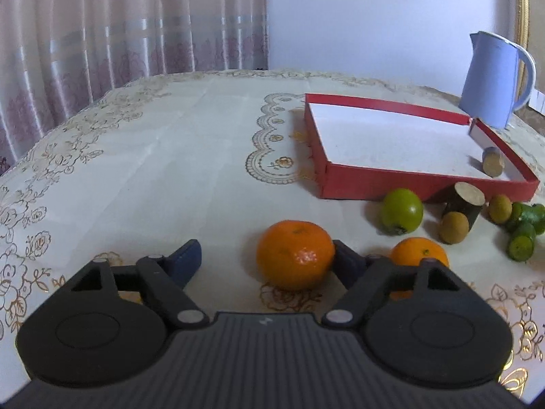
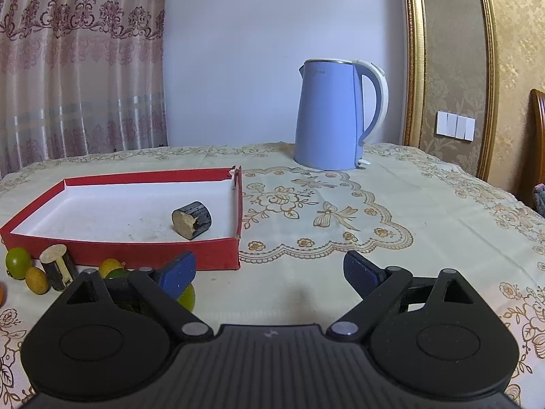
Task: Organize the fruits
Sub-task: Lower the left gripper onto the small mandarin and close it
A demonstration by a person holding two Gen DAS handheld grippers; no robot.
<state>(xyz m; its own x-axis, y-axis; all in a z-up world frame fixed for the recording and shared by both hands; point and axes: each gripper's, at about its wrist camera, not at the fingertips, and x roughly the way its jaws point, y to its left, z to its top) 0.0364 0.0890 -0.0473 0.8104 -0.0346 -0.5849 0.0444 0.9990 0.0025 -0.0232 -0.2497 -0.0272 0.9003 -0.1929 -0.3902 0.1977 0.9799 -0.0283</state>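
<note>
A large orange (image 1: 294, 254) lies on the tablecloth between the fingers of my left gripper (image 1: 266, 245). The right finger touches its side and the left finger stands well apart from it, so the gripper is open. A second orange (image 1: 417, 252) lies behind the right finger. Beyond are a green fruit (image 1: 402, 211), two small yellow-brown fruits (image 1: 453, 226), green limes (image 1: 523, 238) and a dark cut cylinder (image 1: 465, 204). A shallow red box (image 1: 374, 180) holds another such cylinder (image 1: 493, 165). My right gripper (image 2: 269, 262) hangs open over bare cloth, right of the box (image 2: 136, 248).
A blue kettle (image 2: 335, 116) stands behind the box near the wall. In the right wrist view small fruits (image 2: 36, 279) and a cylinder (image 2: 59, 267) crowd the box's front wall at the left. A gold-framed panel and curtains border the table.
</note>
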